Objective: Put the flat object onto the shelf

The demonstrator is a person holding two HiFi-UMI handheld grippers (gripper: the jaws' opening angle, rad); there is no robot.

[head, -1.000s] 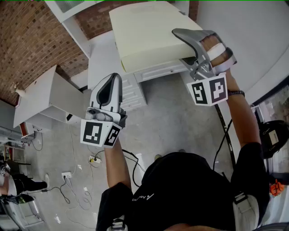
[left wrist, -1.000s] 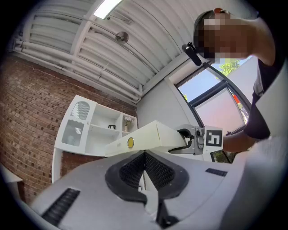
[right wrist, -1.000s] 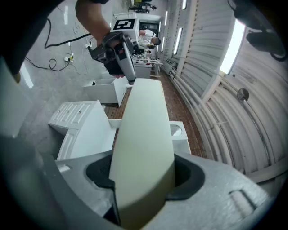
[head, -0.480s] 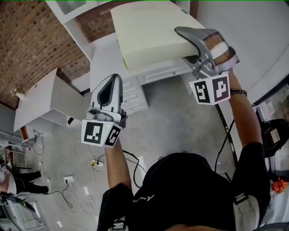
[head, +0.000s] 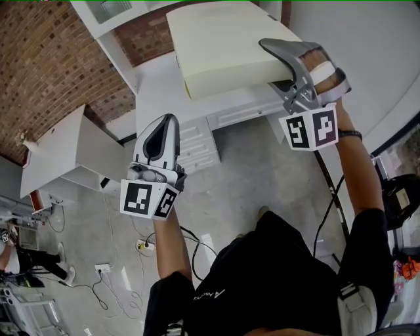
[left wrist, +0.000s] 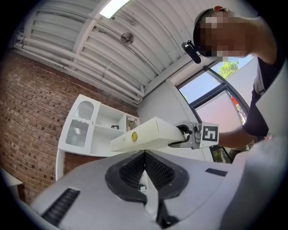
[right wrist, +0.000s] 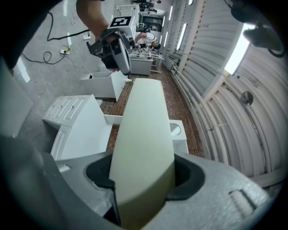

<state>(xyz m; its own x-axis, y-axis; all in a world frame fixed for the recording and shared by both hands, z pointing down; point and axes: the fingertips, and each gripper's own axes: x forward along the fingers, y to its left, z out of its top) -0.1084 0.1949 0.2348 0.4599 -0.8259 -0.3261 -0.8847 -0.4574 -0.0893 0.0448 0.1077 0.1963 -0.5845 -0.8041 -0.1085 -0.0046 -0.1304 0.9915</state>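
The flat object [head: 223,42] is a large cream slab, held level above the white cabinet. My right gripper [head: 270,64] is shut on its right edge, one jaw above and one below. In the right gripper view the slab [right wrist: 143,117] fills the gap between the jaws [right wrist: 143,179] and reaches toward the white shelf unit [right wrist: 177,130]. My left gripper [head: 168,119] hangs lower left, shut and empty, clear of the slab. From the left gripper [left wrist: 145,155] view the slab [left wrist: 148,134] shows a yellow sticker, with the shelf unit [left wrist: 96,128] behind it.
A white cabinet with drawers [head: 190,134] stands under the slab against the brick wall [head: 46,65]. The shelf unit's corner [head: 108,13] shows at top left. A low white table [head: 65,154] sits left. Cables and a socket strip [head: 141,246] lie on the floor.
The slab and my right gripper have shifted slightly right and forward over the cabinet. The left gripper has stayed shut and barely moved.
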